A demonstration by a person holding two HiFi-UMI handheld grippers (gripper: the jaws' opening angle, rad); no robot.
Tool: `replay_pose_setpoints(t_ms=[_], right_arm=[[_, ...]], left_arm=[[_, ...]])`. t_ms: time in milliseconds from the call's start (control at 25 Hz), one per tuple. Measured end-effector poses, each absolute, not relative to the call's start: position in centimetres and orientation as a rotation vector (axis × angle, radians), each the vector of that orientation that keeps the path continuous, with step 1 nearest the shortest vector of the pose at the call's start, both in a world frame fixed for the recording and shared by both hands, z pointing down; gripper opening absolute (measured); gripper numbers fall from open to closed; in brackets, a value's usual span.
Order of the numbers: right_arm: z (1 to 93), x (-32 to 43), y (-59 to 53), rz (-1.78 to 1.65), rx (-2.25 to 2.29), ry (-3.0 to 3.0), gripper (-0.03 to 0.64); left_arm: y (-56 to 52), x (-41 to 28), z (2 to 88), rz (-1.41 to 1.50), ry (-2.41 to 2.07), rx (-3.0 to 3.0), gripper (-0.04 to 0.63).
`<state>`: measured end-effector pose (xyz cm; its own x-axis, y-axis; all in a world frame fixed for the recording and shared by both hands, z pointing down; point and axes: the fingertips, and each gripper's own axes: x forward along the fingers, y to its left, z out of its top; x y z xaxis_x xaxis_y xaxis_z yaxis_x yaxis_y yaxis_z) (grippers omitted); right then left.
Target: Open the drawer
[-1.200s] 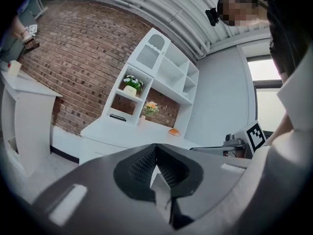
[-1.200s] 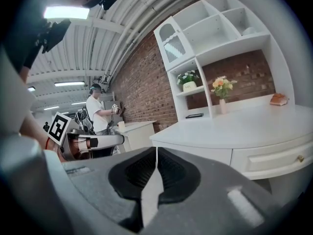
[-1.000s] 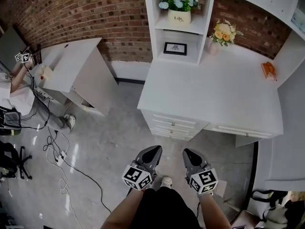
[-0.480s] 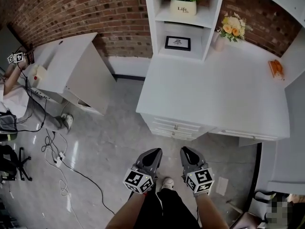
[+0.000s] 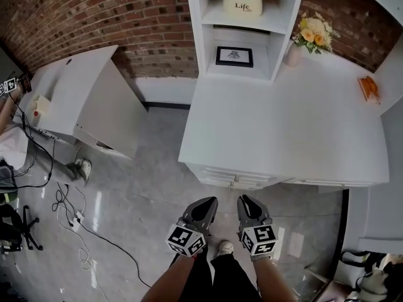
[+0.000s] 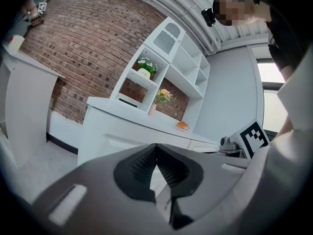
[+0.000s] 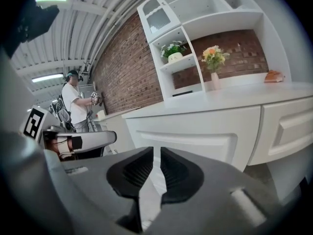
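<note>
Approach: since the earlier frames both tools have come lower and the view has closed in on the white table (image 5: 283, 124).

The grey two-jaw left tool (image 5: 206, 202) is closed tip to tip on nothing. The grey two-jaw right tool (image 5: 246, 201) has just been opening to a narrow slit and is empty. The white panelled drawer (image 7: 195, 137) sits closed under the table's front edge, ahead of both tools and apart from them. Next, probably, the right tool must reach the drawer front, grip its handle and pull.
</note>
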<state>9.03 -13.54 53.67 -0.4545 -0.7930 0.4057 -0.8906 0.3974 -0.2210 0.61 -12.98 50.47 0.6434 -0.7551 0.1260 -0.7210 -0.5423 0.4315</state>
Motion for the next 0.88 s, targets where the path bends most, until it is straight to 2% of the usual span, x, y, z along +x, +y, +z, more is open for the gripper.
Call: replay_pose_setpoints(t_ms=[400, 600, 880], right_arm=[[59.0, 8.2, -17.4, 0.637, 1.589, -2.280, 0.072], [61.0, 8.3, -19.0, 0.638, 1.675, -2.212, 0.112], [62.0, 7.9, -20.1, 0.677, 1.759, -2.217, 0.112]], left_arm=[[-15.7, 0.6, 54.3, -0.108, -1.111, 2.410, 0.002], [-16.9, 0.5, 55.9, -0.120, -1.105, 2.410, 0.002], [-17.3, 0.3, 57.6, -0.120, -1.098, 2.409, 0.002]])
